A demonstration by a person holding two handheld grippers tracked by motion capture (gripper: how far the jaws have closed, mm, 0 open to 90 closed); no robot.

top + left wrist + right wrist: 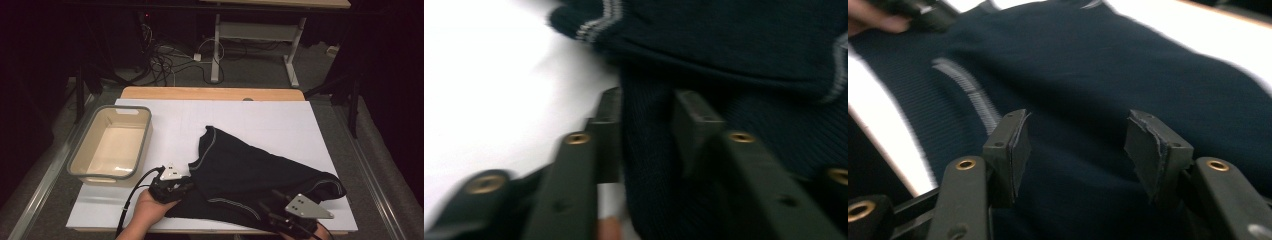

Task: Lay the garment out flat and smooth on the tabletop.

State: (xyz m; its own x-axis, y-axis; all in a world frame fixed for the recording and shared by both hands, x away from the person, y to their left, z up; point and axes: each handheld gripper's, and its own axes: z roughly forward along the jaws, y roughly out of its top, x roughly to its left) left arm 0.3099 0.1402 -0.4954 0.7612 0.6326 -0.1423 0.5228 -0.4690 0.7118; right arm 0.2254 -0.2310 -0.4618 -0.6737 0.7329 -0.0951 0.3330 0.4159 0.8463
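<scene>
Right gripper: nearest, at the table's near right edge, over the near part of the garment. In the right gripper view its jaws stand well apart, dark knit showing between the pads, which press on nothing.
Left gripper: at the near left, held by a hand, at the garment's left edge. In the left gripper view a fold of dark cloth runs up between the jaws; the picture is blurred, so I cannot tell whether the pads press on it.
Garment: dark knit with pale striped trim, lying spread and partly folded on the white board, from the near edge toward the middle, right of centre.
Bin: pale, grey-rimmed, open, on the board's left side, apart from the garment.
Table: its wooden edge shows beyond the board.
Floor behind: cables and a desk frame.
</scene>
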